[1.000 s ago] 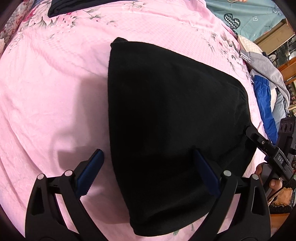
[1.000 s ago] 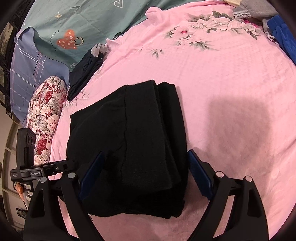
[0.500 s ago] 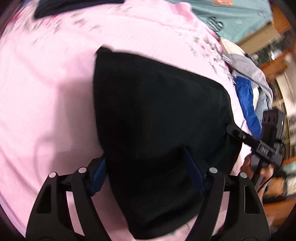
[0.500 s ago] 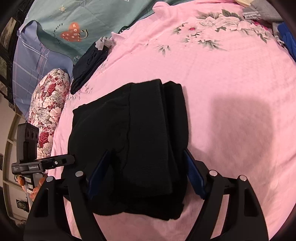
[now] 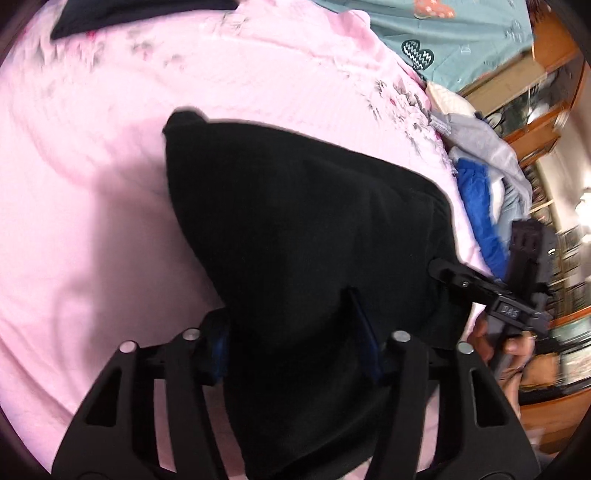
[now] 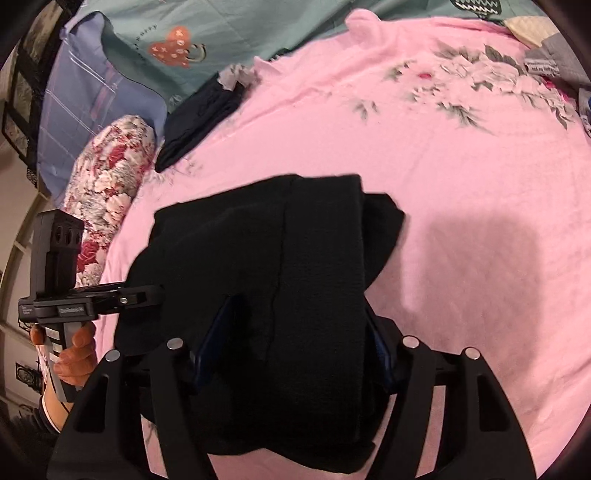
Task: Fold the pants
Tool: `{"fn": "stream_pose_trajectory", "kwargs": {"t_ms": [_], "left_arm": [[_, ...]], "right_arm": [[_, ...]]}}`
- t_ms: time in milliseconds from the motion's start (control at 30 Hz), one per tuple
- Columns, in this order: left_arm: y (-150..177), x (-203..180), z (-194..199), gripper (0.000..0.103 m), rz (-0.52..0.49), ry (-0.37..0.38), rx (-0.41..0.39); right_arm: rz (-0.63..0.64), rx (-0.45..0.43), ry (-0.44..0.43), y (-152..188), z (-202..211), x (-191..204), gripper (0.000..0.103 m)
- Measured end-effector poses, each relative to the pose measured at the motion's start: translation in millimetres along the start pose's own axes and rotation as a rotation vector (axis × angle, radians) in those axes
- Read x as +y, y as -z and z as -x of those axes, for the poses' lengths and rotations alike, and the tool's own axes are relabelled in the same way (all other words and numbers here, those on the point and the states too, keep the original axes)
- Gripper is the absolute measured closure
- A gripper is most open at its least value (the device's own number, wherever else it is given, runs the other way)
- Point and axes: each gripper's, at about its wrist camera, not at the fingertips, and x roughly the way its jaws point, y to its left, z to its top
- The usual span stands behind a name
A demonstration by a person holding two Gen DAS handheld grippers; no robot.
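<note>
A pink bedsheet (image 6: 461,192) with printed grey-and-red flowers covers the bed and fills both views. At its far edge lies a teal quilt (image 6: 229,29) with cartoon prints, and next to that one lavender checked pillow (image 6: 85,96) and one floral bolster (image 6: 110,166). One small dark folded garment (image 6: 199,118) rests on the sheet near the bolster, well apart from the work. At the other side of the bed a heap holds a grey garment (image 5: 491,147) and a blue garment (image 5: 480,206).

The single pair of black pants (image 6: 280,280), folded into a thick bundle, lies in the middle of the sheet, nearest the cameras, and hides the sheet beneath both tools.

Two grippers work on it. The left gripper (image 5: 295,343) is closing, its blue pads around one end of the bundle and pressing into the cloth. The right gripper (image 6: 295,347) is closing likewise on the other end, fabric bulging between its pads.
</note>
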Motion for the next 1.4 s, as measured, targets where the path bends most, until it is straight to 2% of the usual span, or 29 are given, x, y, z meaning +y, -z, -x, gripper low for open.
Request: {"fn": "stream_pose_trajectory", "kwargs": {"t_ms": [33, 100, 167, 233, 300, 333, 367, 400, 467, 533, 633, 800, 900, 933, 1000, 1033, 1067, 1100, 1133, 1167, 1200, 1233, 1267, 1300, 1400], "left_arm": [[-1, 5, 0, 0.040, 0.018, 0.038, 0.003], [-4, 10, -2, 0.028, 0.041, 0.106, 0.008], [-6, 5, -7, 0.025, 0.029, 0.115, 0.007], [-7, -5, -10, 0.028, 0.000, 0.070, -0.003], [-6, -19, -13, 0.058, -0.043, -0.048, -0.020], [-5, -22, -14, 0.063, -0.052, -0.070, -0.018], [-4, -26, -11, 0.072, -0.052, -0.078, -0.034], [-2, -31, -7, 0.074, -0.063, -0.096, -0.054], [4, -47, 4, 0.075, -0.102, -0.153, -0.091], [8, -60, 24, 0.076, -0.154, -0.153, -0.147], [2, -67, 58, 0.076, -0.180, -0.146, -0.237], [-49, -55, 120, 0.076, -0.153, -0.180, -0.433], [-81, -36, 134, 0.073, -0.109, -0.242, -0.522], [-91, -25, 130, 0.073, -0.077, -0.272, -0.534], [-113, 3, 105, 0.072, -0.013, -0.336, -0.496], [-120, 13, 91, 0.072, 0.008, -0.364, -0.465], [-128, 29, 66, 0.072, 0.030, -0.425, -0.410], [-132, 44, 45, 0.065, 0.053, -0.485, -0.369], [-130, 56, 35, 0.056, 0.073, -0.525, -0.356], [-128, 67, 29, 0.035, 0.104, -0.553, -0.365], [-126, 72, 29, 0.014, 0.142, -0.583, -0.377], [-123, 77, 32, 0.010, 0.194, -0.595, -0.391], [-122, 81, 34, 0.010, 0.209, -0.572, -0.389], [-122, 81, 34, 0.010, 0.212, -0.563, -0.388], [-118, 73, 38, 0.010, 0.183, -0.590, -0.395]], "right_arm": [[-0.022, 0.012, -0.005, -1, -1, -3, 0.034], [-0.026, 0.014, -0.014, -2, -2, -5, 0.031], [0.001, 0.014, -0.021, -1, -6, 0, 0.018], [0.041, 0.006, 0.020, -2, -14, 11, 0.017], [0.078, -0.003, 0.063, -5, -21, 22, 0.029], [0.078, -0.002, 0.065, -7, -23, 23, 0.047], [0.074, 0.007, 0.049, -9, -24, 23, 0.056], [0.074, -0.001, 0.032, -10, -22, 23, 0.059], [0.101, -0.028, 0.033, -10, -14, 30, 0.064], [0.144, -0.050, 0.028, -10, -3, 41, 0.065], [0.208, -0.090, 0.002, -22, 16, 70, 0.067], [0.374, -0.249, -0.003, -63, 35, 134, 0.067], [0.393, -0.329, -0.010, -103, 26, 152, 0.067], [0.383, -0.350, -0.004, -116, 18, 153, 0.067], [0.358, -0.375, 0.060, -137, -14, 152, 0.066], [0.335, -0.360, 0.096, -144, -33, 149, 0.065], [0.308, -0.316, 0.138, -150, -63, 143, 0.065], [0.290, -0.282, 0.171, -153, -83, 139, 0.065], [0.273, -0.242, 0.224, -153, -107, 133, 0.059], [0.265, -0.210, 0.292, -152, -128, 129, 0.040], [0.259, -0.168, 0.417, -148, -151, 122, 0.031], [0.250, -0.165, 0.474, -145, -162, 118, 0.019], [0.232, -0.209, 0.492, -143, -160, 116, 0.012], [0.218, -0.207, 0.511, -144, -160, 115, 0.011], [0.170, -0.157, 0.469, -151, -156, 107, 0.011]]}}
